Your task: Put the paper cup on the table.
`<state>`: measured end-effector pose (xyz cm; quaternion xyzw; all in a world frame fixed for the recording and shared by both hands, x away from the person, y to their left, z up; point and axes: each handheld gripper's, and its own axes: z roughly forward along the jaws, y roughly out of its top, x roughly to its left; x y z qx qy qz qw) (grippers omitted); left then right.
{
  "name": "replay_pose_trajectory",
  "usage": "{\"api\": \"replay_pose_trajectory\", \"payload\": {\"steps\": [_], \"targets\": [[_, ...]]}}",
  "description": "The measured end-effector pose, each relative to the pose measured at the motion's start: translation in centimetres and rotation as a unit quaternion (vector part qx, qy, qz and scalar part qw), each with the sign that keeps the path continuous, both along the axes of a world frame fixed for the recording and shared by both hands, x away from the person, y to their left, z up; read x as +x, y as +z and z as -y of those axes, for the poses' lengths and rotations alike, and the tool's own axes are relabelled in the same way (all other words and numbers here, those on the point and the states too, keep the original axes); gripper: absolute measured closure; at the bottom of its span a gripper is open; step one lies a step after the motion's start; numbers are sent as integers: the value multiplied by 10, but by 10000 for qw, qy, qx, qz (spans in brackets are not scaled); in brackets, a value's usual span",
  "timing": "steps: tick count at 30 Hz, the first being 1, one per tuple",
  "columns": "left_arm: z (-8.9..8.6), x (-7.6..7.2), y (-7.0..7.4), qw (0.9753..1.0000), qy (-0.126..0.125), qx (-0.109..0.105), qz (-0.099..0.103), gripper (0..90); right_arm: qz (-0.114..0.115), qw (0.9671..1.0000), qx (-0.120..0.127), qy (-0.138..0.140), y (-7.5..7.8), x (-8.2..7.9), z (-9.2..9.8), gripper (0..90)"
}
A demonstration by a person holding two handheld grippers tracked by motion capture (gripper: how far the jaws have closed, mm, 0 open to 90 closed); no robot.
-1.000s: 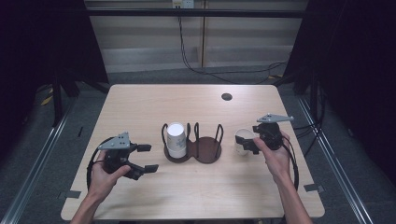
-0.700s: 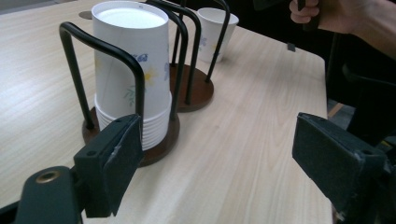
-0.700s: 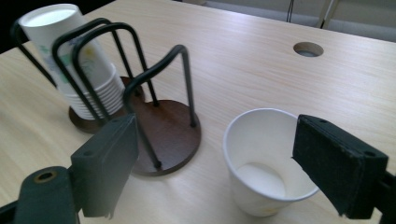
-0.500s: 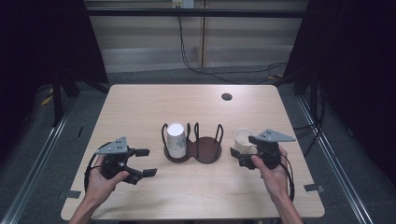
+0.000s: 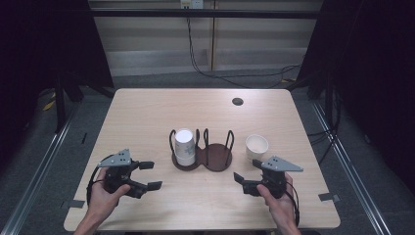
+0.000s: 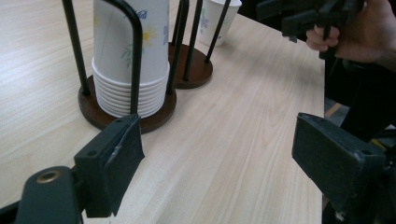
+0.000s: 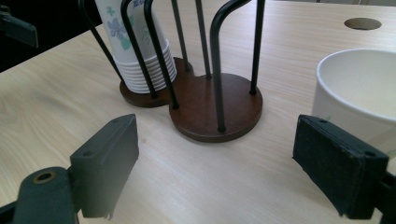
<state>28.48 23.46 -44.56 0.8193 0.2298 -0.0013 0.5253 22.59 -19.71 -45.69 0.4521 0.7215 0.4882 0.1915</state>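
Both grippers stand with jaws wide and nothing between them; the right gripper [image 5: 245,172] sits just beside a lone paper cup [image 5: 256,146], upright and empty on the table [image 5: 147,112]; the left gripper [image 5: 149,175] faces the wooden cup holder [image 5: 201,155], whose left bay carries a stack of inverted cups [image 5: 184,146]; its right bay is bare.

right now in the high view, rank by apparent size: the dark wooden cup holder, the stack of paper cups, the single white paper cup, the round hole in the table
1. Dark wooden two-ring cup holder
2. Stack of flowered paper cups
3. Single white paper cup
4. Small round hole in the table; it lies farther from the camera, but looks clearly smallest.
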Motion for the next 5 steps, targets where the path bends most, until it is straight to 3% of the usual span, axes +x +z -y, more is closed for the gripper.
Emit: {"api": "replay_pose_trajectory", "payload": {"steps": [5], "targets": [[-4,3,-8,9996,255,90,-43,163,145,9998,131,-56,0,0,1,139]]}}
